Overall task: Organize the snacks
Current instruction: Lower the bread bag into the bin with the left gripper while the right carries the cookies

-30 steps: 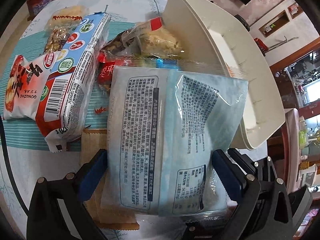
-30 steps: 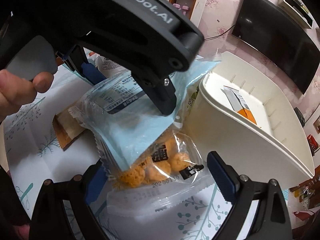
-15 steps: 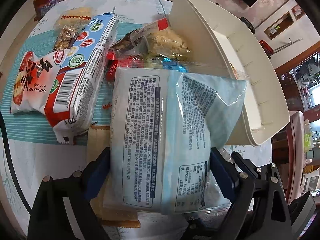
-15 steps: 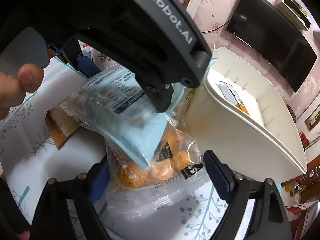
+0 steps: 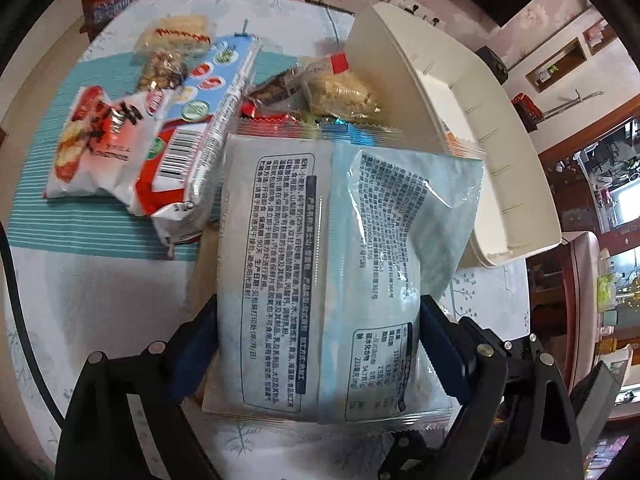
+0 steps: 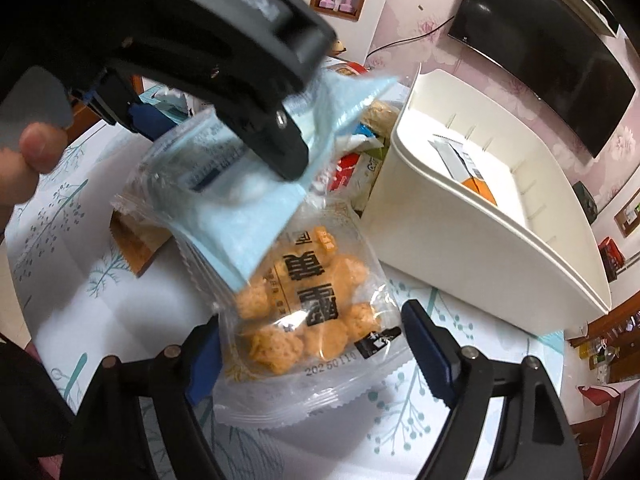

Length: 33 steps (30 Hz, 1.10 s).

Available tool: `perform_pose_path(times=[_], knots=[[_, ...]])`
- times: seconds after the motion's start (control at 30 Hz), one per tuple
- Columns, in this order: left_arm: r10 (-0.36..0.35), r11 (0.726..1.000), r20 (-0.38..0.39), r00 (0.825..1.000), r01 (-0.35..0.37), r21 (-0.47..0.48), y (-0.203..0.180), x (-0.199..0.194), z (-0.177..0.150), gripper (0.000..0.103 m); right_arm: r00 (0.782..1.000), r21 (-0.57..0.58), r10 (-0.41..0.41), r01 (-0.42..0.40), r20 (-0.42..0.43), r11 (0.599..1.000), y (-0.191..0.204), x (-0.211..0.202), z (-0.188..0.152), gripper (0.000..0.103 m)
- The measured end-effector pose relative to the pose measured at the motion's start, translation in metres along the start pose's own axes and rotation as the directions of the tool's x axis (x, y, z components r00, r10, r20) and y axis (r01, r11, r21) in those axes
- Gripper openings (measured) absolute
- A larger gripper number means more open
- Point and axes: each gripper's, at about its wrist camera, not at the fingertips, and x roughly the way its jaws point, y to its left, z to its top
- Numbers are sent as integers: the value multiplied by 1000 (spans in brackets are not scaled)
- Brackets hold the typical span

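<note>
Left gripper [image 5: 320, 354]: clamped on the pale blue packet [image 5: 336, 264], lifted beside the white bin [image 5: 516, 184].
Right gripper [image 6: 312, 354]: jaws closing around the clear puff bag [image 6: 308, 320] on the surface [image 6: 80, 280].

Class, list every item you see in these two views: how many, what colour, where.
Pale blue snack bag: one, between the left tongs' pads.
Clear bag of orange puffs: one, between the right tongs' pads, partly under the blue bag.
White bin: one, right of the snacks.
Red-and-white packets: two, left, on a teal striped mat.
Brown sachet: one, on the tablecloth.
Left tongs: black, gripping.
Right tongs: black, closing.
</note>
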Motion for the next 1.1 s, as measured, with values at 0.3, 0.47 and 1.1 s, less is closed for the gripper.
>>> perform_pose_path(times=[0.3, 0.47, 1.1], knots=[[-12, 1000, 84, 996, 10, 17, -1, -41, -17, 91, 1000, 22, 8, -8, -3, 1000, -2, -13, -13, 81], [-19, 1000, 138, 990, 16, 25, -3, -65, -25, 91, 999, 22, 18, -19, 29, 1000, 1, -29, -14, 81], [-28, 996, 273, 961, 3, 90, -37, -114, -9, 91, 982, 120, 32, -55, 184, 991, -49, -80, -8, 81]])
